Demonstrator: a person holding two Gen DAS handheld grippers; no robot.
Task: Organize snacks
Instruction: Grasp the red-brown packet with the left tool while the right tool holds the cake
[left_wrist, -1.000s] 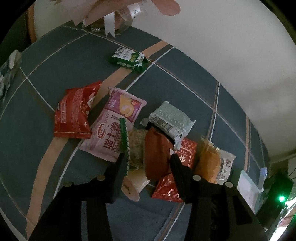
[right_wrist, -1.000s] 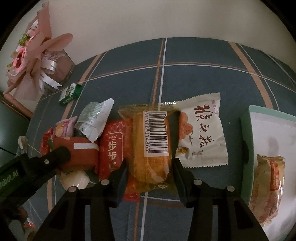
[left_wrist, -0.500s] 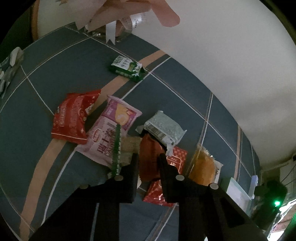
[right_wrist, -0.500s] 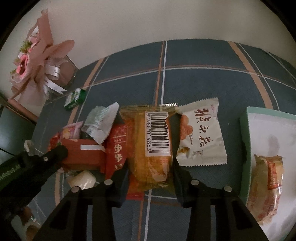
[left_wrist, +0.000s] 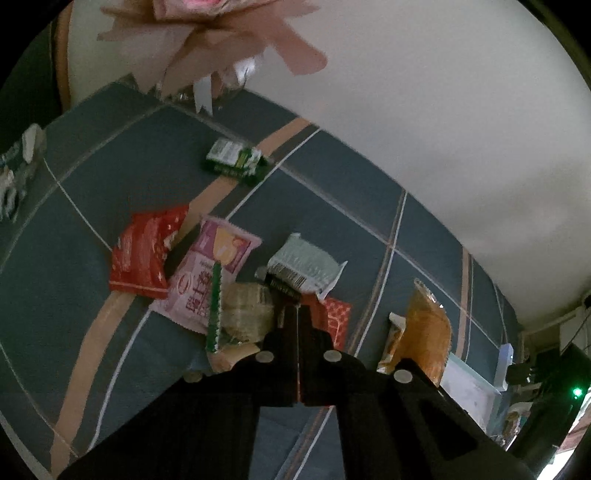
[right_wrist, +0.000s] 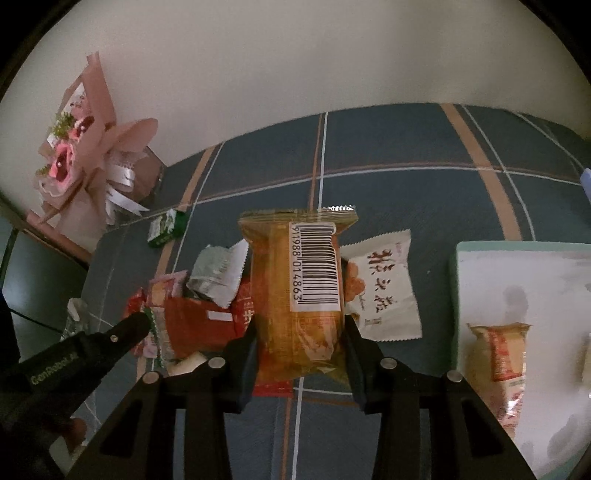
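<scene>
Snacks (right_wrist: 207, 317) mostly remain heaped on the cloth; one sits in the tray (right_wrist: 517, 251), the right gripper (right_wrist: 299, 343) clamps an orange packet (right_wrist: 299, 295), and the left gripper (left_wrist: 297, 314) is closed, its catch unclear.

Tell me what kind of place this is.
Probably a home, maybe a bedroom: snack packets lie on a dark blue plaid fabric cover, likely a bed or sofa, against a plain white wall, with a pink wrapped flower bouquet beside it.

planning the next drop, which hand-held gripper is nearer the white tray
Right. The right hand-held gripper is beside the white tray; the left hand-held gripper is over the snack pile, farther away.
</scene>
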